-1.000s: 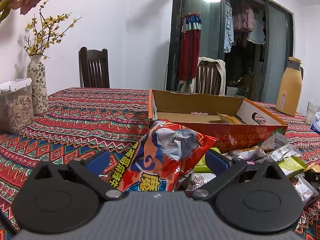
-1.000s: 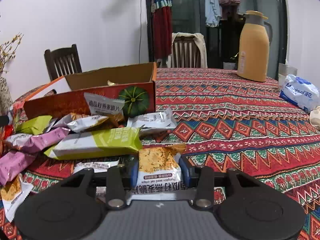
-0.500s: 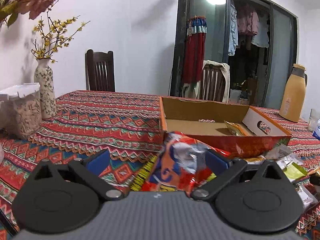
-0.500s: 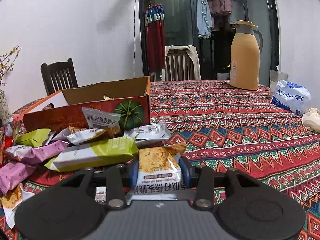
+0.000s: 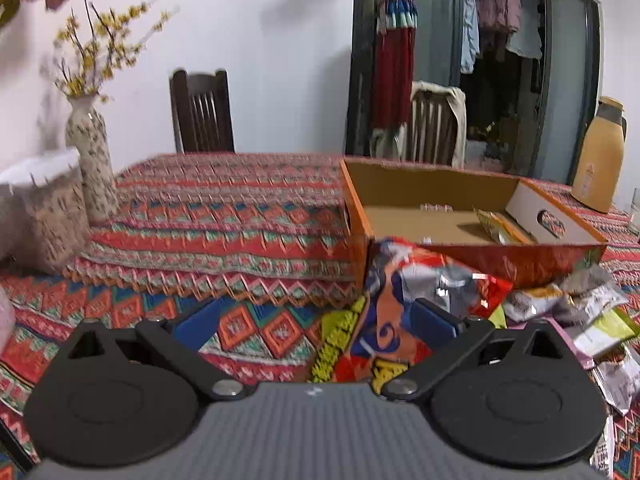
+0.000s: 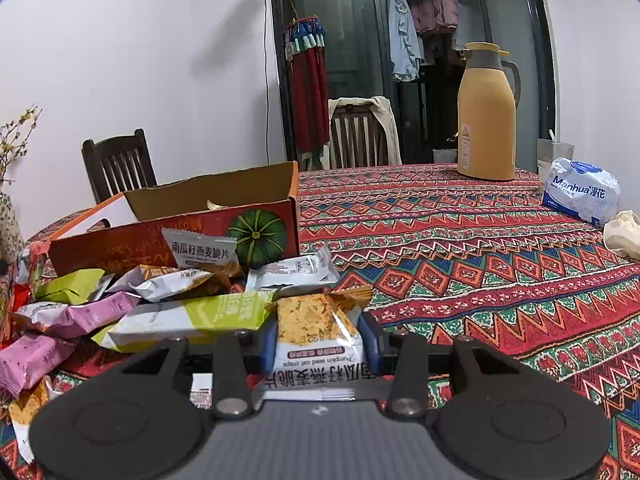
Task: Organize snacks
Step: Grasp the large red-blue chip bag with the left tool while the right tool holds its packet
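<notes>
My left gripper [image 5: 316, 320] is open and wide. A red and blue crinkled snack bag [image 5: 404, 316] lies against its right finger, not clamped. An open orange cardboard box [image 5: 472, 256] stands behind it with a yellow packet [image 5: 496, 228] inside. My right gripper [image 6: 318, 338] is shut on a pumpkin seed oat crisps packet [image 6: 316, 332] and holds it above the table. A pile of snack packets [image 6: 160, 304] lies to its left, before the same box [image 6: 180, 236].
A vase [image 5: 90, 164] and a clear jar [image 5: 40, 216] stand at the left. A yellow thermos [image 6: 486, 112], a glass [image 6: 554, 156], a white Manhua pack [image 6: 580, 192] and a crumpled tissue [image 6: 624, 236] stand at the right. Chairs stand beyond the table.
The left gripper has risen and swung left, so the red bag now sits at its right finger instead of between the fingers. The right gripper has lifted a little with its packet.
</notes>
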Action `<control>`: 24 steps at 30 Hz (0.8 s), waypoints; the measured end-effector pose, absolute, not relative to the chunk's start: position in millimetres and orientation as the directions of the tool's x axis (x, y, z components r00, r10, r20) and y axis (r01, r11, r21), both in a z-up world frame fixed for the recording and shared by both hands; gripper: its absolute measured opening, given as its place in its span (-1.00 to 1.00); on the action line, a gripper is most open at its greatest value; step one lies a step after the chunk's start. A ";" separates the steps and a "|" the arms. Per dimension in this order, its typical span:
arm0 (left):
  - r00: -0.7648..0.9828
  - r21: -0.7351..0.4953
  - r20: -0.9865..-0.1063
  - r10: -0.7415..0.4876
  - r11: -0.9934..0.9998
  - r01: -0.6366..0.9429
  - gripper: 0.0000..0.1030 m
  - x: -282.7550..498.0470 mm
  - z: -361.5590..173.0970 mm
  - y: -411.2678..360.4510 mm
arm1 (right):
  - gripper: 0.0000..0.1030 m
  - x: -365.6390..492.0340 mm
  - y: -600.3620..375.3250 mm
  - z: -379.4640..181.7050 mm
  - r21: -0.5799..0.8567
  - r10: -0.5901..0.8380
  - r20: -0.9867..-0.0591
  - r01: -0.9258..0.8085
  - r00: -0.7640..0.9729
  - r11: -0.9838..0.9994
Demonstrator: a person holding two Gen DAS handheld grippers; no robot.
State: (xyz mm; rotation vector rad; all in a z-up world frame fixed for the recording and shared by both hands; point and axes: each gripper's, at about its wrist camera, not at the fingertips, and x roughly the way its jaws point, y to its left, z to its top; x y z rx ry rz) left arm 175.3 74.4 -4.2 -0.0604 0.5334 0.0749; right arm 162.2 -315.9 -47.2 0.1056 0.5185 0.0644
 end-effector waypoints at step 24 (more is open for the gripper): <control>0.812 -0.031 -0.579 -0.072 0.997 0.066 0.41 185.0 -27.1 48.8 | -0.21 165.1 -319.5 -48.7 0.145 0.089 -0.487 -0.020 0.869 0.989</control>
